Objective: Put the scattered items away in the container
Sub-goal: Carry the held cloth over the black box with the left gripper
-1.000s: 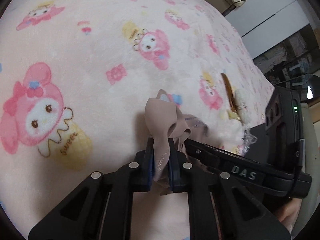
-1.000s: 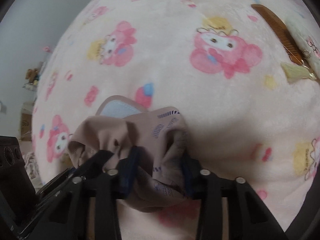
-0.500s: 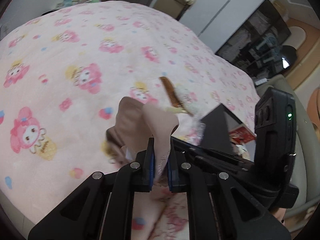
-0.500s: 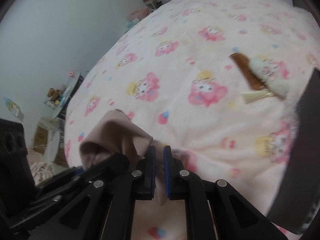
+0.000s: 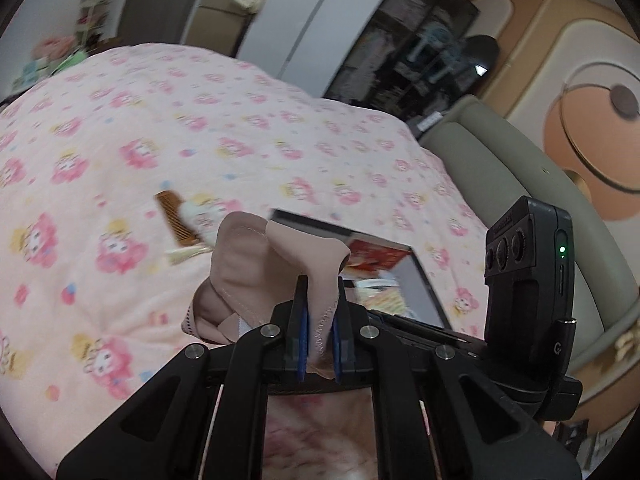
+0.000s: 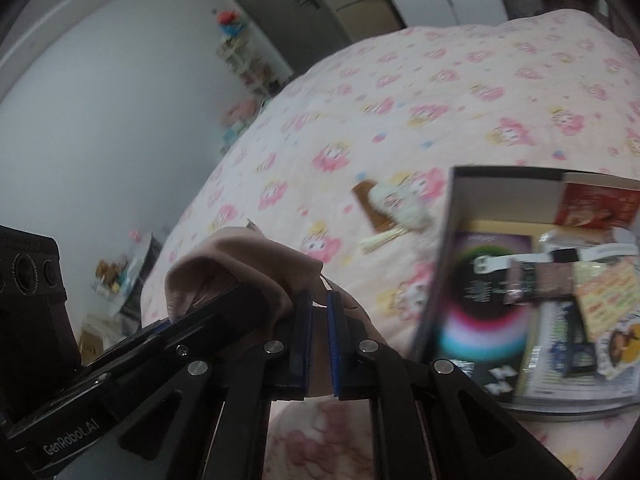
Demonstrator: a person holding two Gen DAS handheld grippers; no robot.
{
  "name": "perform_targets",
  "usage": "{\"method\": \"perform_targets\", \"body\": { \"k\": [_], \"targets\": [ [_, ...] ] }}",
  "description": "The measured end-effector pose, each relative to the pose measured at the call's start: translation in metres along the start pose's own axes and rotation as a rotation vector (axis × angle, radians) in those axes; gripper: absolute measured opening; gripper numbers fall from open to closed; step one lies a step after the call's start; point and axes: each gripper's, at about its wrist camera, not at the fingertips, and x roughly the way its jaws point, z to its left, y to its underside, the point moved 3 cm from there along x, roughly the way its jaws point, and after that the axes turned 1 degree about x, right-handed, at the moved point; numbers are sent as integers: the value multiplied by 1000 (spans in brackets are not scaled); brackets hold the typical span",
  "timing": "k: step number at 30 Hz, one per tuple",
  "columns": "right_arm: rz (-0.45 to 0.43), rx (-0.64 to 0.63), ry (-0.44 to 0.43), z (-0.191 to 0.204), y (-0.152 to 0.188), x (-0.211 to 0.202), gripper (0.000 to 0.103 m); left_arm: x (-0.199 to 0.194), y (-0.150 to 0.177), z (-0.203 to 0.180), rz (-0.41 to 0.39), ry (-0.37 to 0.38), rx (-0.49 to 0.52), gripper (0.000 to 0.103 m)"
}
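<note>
Both claws, left (image 5: 319, 334) and right (image 6: 318, 344), side by side, pinching beige cloth (image 5: 256, 264) (raised over bedspread (image 5: 120, 140)).

Pink cartoon-print blanket (image 5: 168, 128), grey headboard (image 5: 532, 184), dark door (image 6: 276, 4), white wall (image 6: 100, 112).

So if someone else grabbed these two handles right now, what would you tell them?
Left gripper: fingers shut on the beige cloth.
Right gripper: fingers shut on the same cloth, beside the left one.
The cloth is lifted off the pink blanket, not yet in the box.
Box lies open to the right, already holding packets and booklets.
Left to do: carry the cloth over the box and release it, then fetch the brown comb and the small white plush item lying on it.
</note>
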Motion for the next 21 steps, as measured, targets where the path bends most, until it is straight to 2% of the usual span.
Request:
{"method": "perform_targets", "body": {
  "k": [4, 10, 12, 14, 17, 21],
  "targets": [
    [-68, 82, 5, -41, -6, -41, 7, 28, -3, -53, 17, 74, 52, 6],
    [-212, 133, 126, -93, -7, -104, 7, 66, 2, -115, 45, 158, 102, 6],
    [-239, 132, 153, -105, -6, -116, 7, 77, 4, -126, 51, 159, 114, 7],
    [-242, 135, 176, -118, -5, -120, 7, 92, 8, -128, 73, 121, 110, 7],
    [-199, 135, 207, -137, 3, -108, 7, 112, 19, -111, 118, 35, 83, 7],
    [-115, 139, 275, -163, 14, -77, 7, 134, 39, -77, 183, -203, 96, 7]
  ]
}}
